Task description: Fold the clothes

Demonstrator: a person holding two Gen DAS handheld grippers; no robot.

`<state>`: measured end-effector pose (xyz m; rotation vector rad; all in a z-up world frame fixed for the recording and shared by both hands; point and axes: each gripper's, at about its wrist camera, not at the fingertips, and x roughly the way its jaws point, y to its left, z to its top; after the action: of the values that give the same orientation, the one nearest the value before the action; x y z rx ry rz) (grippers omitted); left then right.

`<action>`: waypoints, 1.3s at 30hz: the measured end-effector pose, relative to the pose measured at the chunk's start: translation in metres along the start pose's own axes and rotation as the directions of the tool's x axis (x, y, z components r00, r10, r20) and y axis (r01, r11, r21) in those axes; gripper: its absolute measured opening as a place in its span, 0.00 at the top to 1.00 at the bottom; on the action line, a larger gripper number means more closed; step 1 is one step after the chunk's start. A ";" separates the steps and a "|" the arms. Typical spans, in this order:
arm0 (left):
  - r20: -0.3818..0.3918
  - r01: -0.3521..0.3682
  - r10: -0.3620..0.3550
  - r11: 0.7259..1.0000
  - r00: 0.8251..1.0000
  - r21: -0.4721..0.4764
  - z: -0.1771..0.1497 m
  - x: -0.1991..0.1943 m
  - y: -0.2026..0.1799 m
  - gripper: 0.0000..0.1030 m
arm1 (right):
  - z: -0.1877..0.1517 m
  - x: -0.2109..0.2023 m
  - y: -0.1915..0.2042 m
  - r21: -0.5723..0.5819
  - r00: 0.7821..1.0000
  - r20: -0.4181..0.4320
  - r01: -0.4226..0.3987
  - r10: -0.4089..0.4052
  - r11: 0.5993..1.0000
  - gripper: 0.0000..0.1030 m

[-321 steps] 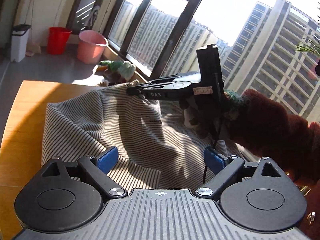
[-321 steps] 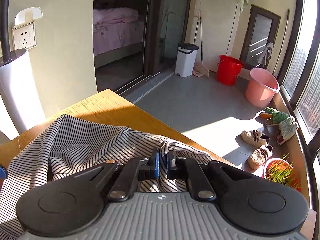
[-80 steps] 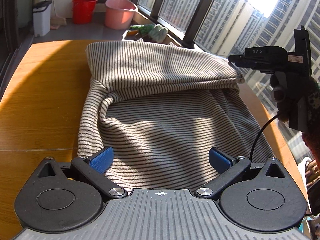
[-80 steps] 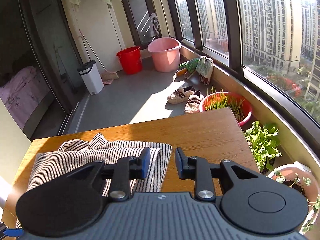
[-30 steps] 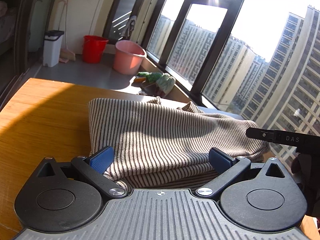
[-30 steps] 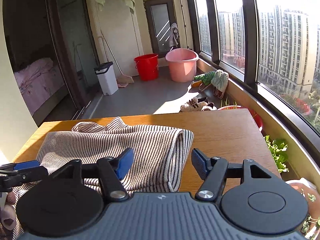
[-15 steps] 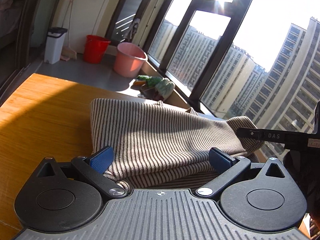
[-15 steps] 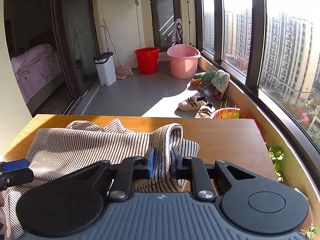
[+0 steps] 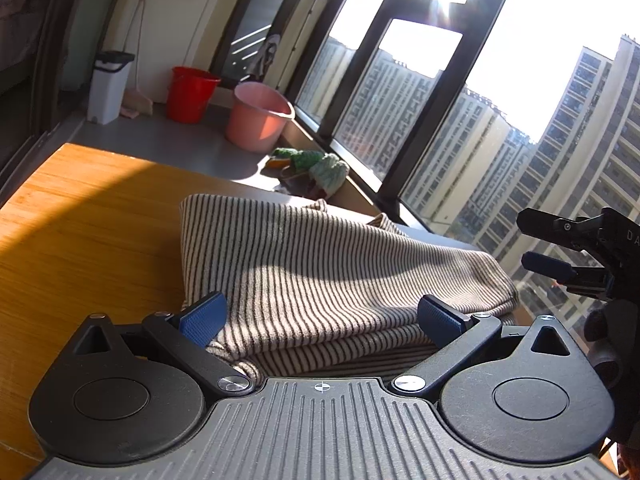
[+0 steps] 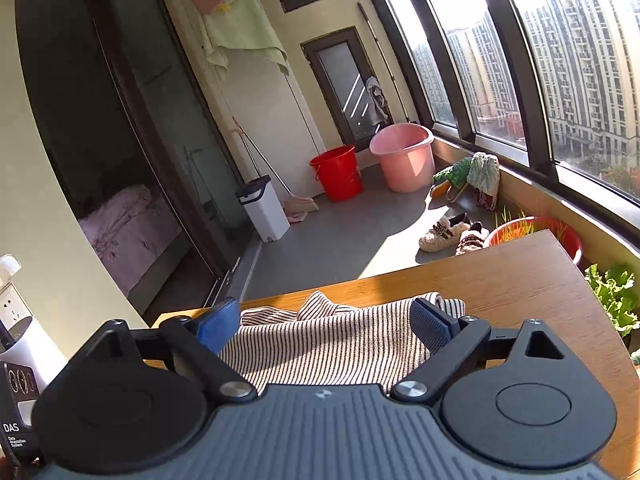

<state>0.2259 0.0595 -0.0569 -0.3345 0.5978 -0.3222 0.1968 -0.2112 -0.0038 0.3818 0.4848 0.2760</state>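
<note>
The cream-and-dark striped knit garment (image 9: 320,276) lies folded in layers on the orange wooden tabletop (image 9: 88,216). Both the left gripper (image 9: 320,316) and right gripper (image 10: 326,320) are spread, grasping nothing. Its right edge lies near the tabletop's rim; a careless nudge could slide it off or loosen the layers.

In the left wrist view, the right gripper (image 9: 538,245) at the right edge of the frame carries pale letters on its black body; only "DA" can be read before the frame cuts them off. In the right wrist view, a black label (image 10: 14,436) at the lower left corner reads "DAS" in white, with three lines of smaller print beneath that look like "Data Acquisition System", though they are nearly too small to make out.
</note>
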 end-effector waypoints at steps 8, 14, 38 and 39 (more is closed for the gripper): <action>-0.047 0.010 -0.006 0.997 0.999 0.076 0.008 0.004 -0.001 0.00 | -0.042 0.033 -0.014 0.031 0.999 -0.045 -0.016 0.018 0.999 0.00; -0.051 -0.133 0.132 0.991 0.990 -0.019 0.022 0.002 0.030 0.00 | -0.047 0.031 -0.015 0.043 0.999 -0.028 -0.015 0.017 0.999 0.00; -0.044 -0.007 0.010 0.998 0.999 0.063 0.001 0.001 -0.015 0.00 | -0.033 0.038 0.000 -0.062 0.987 -0.163 -0.004 -0.006 0.998 0.00; -0.043 -0.009 0.012 0.998 0.999 0.063 0.001 0.001 -0.015 0.00 | -0.028 0.034 0.004 -0.071 0.989 -0.146 0.006 -0.016 0.997 0.00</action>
<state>0.2239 0.0463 -0.0511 -0.2646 0.6301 -0.3380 0.2109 -0.1878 -0.0385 0.2917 0.6195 0.3111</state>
